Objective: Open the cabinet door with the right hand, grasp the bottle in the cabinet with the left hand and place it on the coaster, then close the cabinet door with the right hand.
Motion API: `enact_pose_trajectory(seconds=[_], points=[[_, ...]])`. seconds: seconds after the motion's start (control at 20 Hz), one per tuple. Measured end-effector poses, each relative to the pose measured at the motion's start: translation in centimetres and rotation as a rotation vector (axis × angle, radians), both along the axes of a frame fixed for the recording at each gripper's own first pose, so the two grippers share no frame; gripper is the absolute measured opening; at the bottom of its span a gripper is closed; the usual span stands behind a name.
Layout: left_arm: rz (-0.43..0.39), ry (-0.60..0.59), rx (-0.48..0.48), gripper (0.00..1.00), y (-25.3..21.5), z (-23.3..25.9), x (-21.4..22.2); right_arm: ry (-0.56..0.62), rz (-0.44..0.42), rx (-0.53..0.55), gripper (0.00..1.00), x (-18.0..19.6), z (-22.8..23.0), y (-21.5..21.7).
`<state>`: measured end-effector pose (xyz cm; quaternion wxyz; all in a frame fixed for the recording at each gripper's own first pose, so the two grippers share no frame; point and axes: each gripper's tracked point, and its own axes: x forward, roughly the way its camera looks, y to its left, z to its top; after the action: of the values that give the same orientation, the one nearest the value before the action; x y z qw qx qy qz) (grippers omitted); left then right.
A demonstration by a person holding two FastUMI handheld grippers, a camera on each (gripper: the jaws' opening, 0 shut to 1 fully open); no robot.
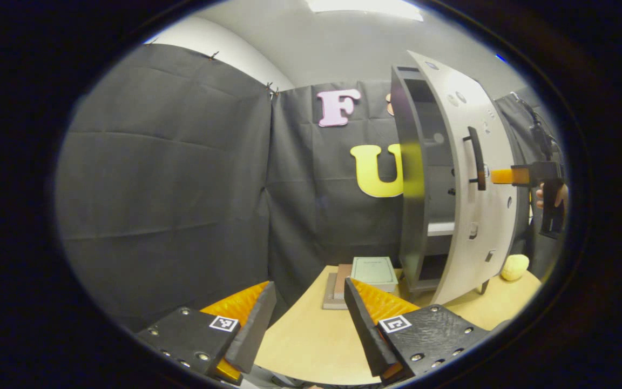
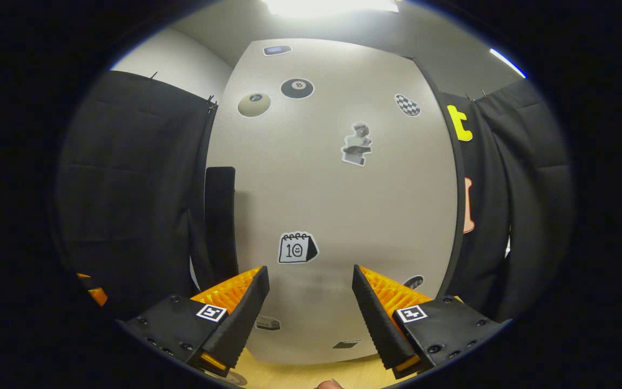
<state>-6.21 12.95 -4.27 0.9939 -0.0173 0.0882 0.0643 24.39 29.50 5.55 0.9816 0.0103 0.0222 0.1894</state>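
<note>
The cabinet (image 1: 411,178) stands at the back right of the wooden table (image 1: 300,346). Its pale door (image 1: 497,216) hangs ajar, so a shelf (image 1: 440,228) shows inside; I make out no bottle there. A dark vertical handle (image 1: 476,159) runs down the door. My right gripper (image 1: 505,176), held by a hand (image 1: 551,197), points at the door just beside that handle. In the right gripper view the stickered door (image 2: 343,205) is close ahead, the handle (image 2: 220,216) lies left of the open right gripper (image 2: 309,269). My left gripper (image 1: 309,283) is open over the table.
A green book (image 1: 374,269) and flat brownish and grey pieces (image 1: 337,289) lie on the table before the cabinet. A pale yellow lump (image 1: 515,267) sits to the right of the door. Black cloth closes the back and left.
</note>
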Motion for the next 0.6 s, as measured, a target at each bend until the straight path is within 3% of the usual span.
enact_pose_trajectory(seconds=[0.2, 0.6], points=[[-0.060, -0.034, -0.016, 0.79, -5.7, 2.2, 1.0, -0.032, -0.037, -0.015, 0.97, -4.5, 0.9, -7.1], [-0.179, -0.094, -0.039, 0.76, -17.4, 5.8, 0.5, -0.020, -0.163, -0.021, 0.98, -9.8, -0.8, -21.4]])
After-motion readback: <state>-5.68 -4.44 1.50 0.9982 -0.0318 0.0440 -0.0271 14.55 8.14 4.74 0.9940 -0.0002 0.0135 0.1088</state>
